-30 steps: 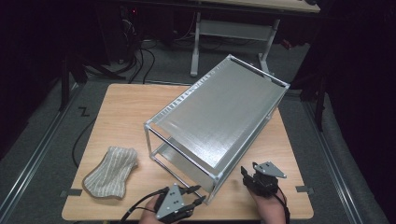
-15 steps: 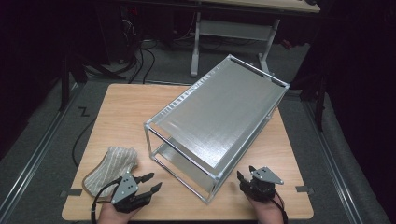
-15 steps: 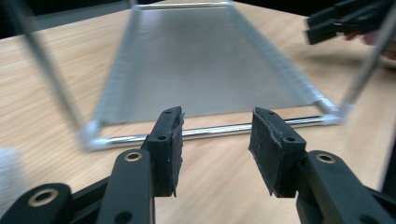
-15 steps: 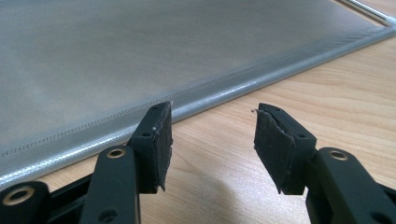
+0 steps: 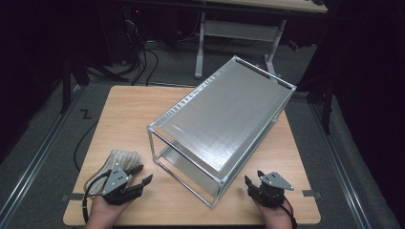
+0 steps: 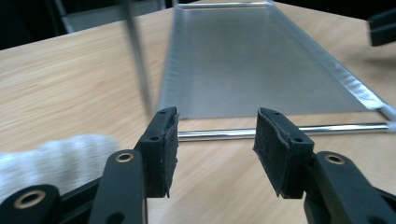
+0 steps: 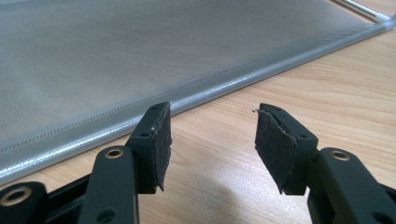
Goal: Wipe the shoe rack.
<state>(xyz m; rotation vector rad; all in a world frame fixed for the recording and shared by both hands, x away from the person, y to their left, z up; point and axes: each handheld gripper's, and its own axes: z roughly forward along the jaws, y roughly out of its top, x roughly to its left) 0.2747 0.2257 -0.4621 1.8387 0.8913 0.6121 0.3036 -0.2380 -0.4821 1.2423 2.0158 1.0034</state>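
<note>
Two-tier metal rack (image 5: 224,129) sits mid-counter (image 5: 124,109), left tongs (image 5: 136,182) at 7 o'clock just beside the cloth (image 5: 117,160), jaws just opening and empty, probably to take it, right tongs (image 5: 254,185) at 5 o'clock half-open, empty, likely waiting.

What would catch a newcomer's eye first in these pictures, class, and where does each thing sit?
First, the large two-tier silver metal shelf rack, standing slantwise across the middle of the light wooden table. Next, the pale knitted cloth bunched at the table's near left corner, just beyond the left gripper. Both that and the right gripper, at the near right by the rack's corner, stand open and empty.
</note>
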